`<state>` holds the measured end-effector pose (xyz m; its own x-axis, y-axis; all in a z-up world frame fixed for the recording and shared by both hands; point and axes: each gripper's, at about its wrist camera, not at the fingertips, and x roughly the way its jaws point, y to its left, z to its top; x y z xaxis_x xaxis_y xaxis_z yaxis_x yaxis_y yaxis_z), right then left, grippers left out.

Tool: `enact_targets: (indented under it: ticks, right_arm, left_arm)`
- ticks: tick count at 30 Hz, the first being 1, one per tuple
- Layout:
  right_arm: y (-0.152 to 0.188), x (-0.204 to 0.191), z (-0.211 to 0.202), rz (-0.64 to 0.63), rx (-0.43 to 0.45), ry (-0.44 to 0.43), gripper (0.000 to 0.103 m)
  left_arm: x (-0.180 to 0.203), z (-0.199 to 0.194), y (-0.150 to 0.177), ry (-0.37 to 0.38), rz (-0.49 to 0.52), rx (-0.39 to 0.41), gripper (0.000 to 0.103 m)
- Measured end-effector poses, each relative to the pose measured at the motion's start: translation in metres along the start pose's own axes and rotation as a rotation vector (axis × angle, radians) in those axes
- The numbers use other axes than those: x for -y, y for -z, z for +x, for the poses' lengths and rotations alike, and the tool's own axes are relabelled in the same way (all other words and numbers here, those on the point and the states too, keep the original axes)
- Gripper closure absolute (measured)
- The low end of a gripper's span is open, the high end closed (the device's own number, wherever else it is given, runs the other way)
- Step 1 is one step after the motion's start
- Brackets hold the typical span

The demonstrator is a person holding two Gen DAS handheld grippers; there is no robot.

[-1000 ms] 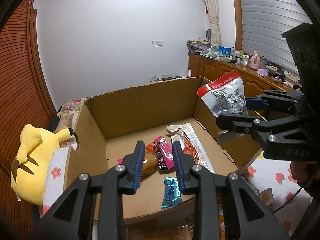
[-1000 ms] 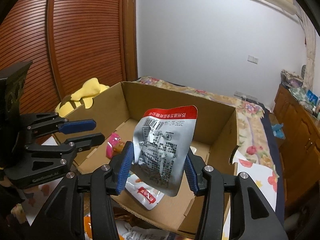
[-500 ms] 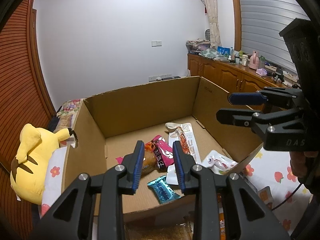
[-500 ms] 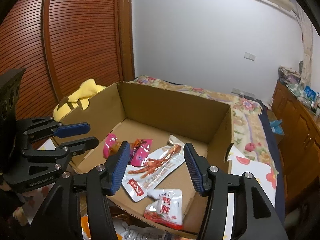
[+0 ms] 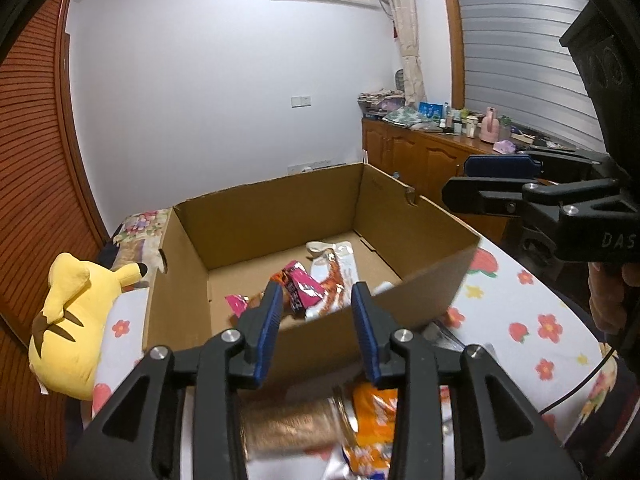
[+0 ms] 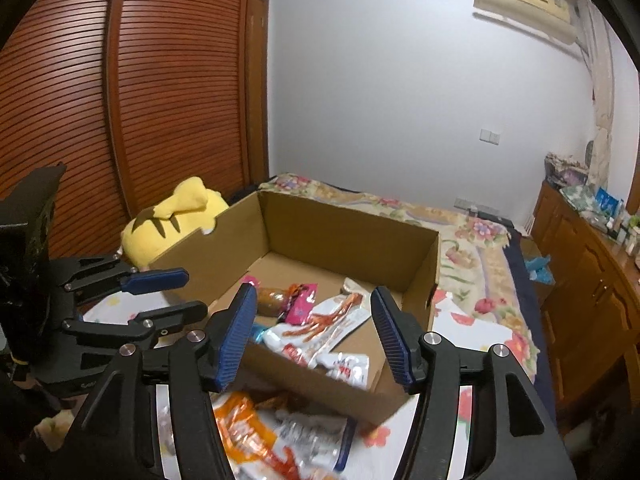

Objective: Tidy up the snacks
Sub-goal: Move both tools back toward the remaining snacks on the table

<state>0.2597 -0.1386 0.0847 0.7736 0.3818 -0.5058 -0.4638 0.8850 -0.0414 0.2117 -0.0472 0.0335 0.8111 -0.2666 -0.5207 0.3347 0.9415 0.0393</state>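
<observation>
A brown cardboard box (image 5: 260, 200) (image 6: 340, 216) lies open on the floral sheet. It holds a pink packet (image 5: 298, 284) (image 6: 302, 306), a long chicken-feet packet (image 5: 334, 276) (image 6: 328, 324) and a white-and-red pouch (image 6: 348, 366). My left gripper (image 5: 316, 328) (image 6: 172, 296) hovers before the box's near wall, its jaws opening with nothing between them. My right gripper (image 6: 314, 336) (image 5: 492, 184) is above the near right corner, jaws also opening and empty. In front of the box lie an orange packet (image 5: 372, 420) (image 6: 248, 428), a brownish jar (image 5: 292, 424) and a silver packet (image 6: 312, 436), all blurred.
A yellow plush toy (image 5: 68, 320) (image 6: 176, 216) leans against the box's left side. A wooden cabinet (image 5: 416, 160) (image 6: 580, 280) with bottles and clutter runs along the right. A slatted wooden wardrobe (image 6: 80, 120) stands at the left. A person's hand (image 5: 604, 296) holds the right gripper.
The right gripper let go of the silver-and-red pouch, which now lies in the box. Both grippers drew back from the box, bringing the loose snacks in front into view. The left jaws widened.
</observation>
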Motion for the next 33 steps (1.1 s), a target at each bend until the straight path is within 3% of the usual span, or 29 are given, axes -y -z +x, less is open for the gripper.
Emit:
enact_targets:
  ticks: [14, 18, 21, 33]
  right_arm:
    - [0.064, -0.021, -0.038, 0.055, -0.048, -0.008, 0.039]
    - [0.082, -0.022, -0.038, 0.069, -0.072, -0.013, 0.038]
    - [0.093, -0.021, -0.032, 0.073, -0.096, -0.017, 0.038]
    - [0.125, -0.018, 0.025, 0.074, -0.222, -0.061, 0.036]
  left_arm:
    - [0.022, -0.036, 0.060, 0.007, -0.009, -0.062, 0.064]
    - [0.024, -0.035, 0.075, 0.010, -0.016, -0.092, 0.056]
    - [0.024, -0.028, 0.086, 0.045, -0.026, -0.116, 0.052]
    - [0.021, 0.000, 0.123, 0.025, -0.036, -0.216, 0.052]
